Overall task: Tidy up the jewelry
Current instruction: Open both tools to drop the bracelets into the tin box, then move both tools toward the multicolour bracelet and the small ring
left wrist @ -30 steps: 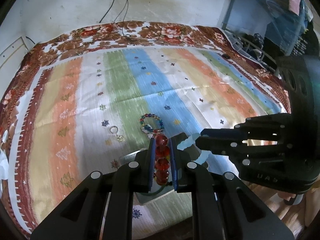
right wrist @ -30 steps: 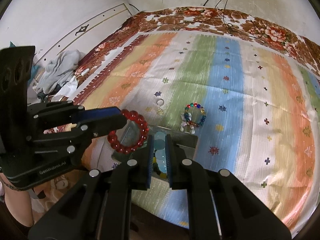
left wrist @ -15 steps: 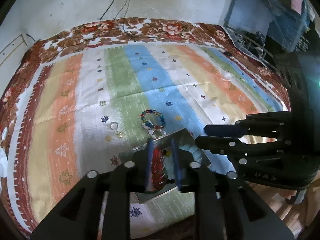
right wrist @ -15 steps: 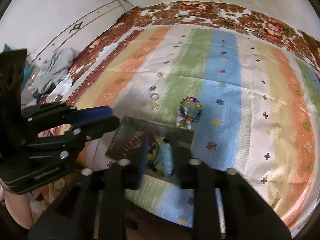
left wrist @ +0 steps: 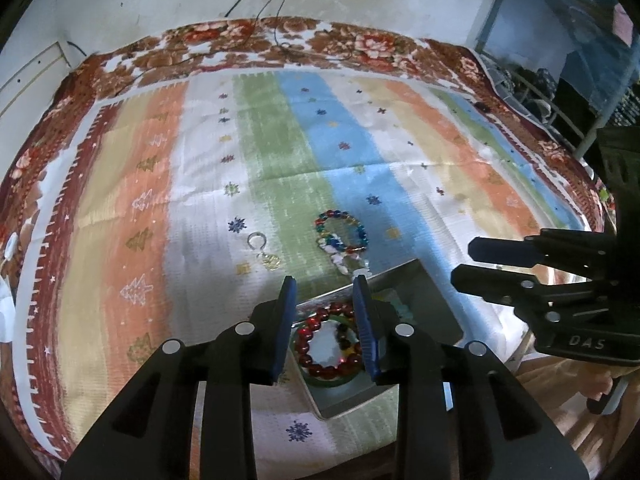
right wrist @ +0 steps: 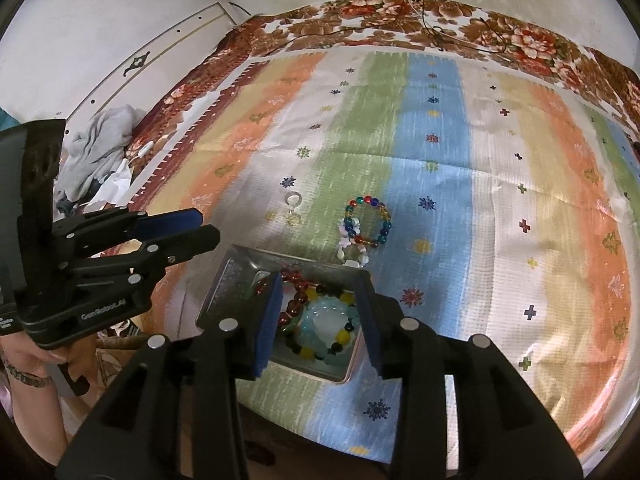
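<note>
A metal tray [left wrist: 424,280] [right wrist: 224,280] sits near the front edge of the striped cloth. In it lie a red bead bracelet [left wrist: 320,356] [right wrist: 294,304], a pale blue bracelet [right wrist: 324,318] and a yellow-and-black bead bracelet [right wrist: 340,340]. My left gripper [left wrist: 325,286] [right wrist: 204,226] is open and empty above the tray. My right gripper [right wrist: 318,284] [left wrist: 464,258] is open and empty above the tray too. A multicoloured bead bracelet [left wrist: 342,230] [right wrist: 368,220] with white charms and a small ring with a charm [left wrist: 262,248] [right wrist: 294,208] lie on the cloth beyond the tray.
The striped cloth [left wrist: 360,140] has a floral border [left wrist: 280,40] at the far side, with cables [left wrist: 280,0] running to the wall. A pile of grey clothes [right wrist: 96,148] lies left of the bed. Shelving [left wrist: 560,80] stands at the right.
Both grippers opened. The red bracelet left my left gripper and the pale blue bracelet left my right gripper; both now lie in the tray. Both grippers drew back slightly.
</note>
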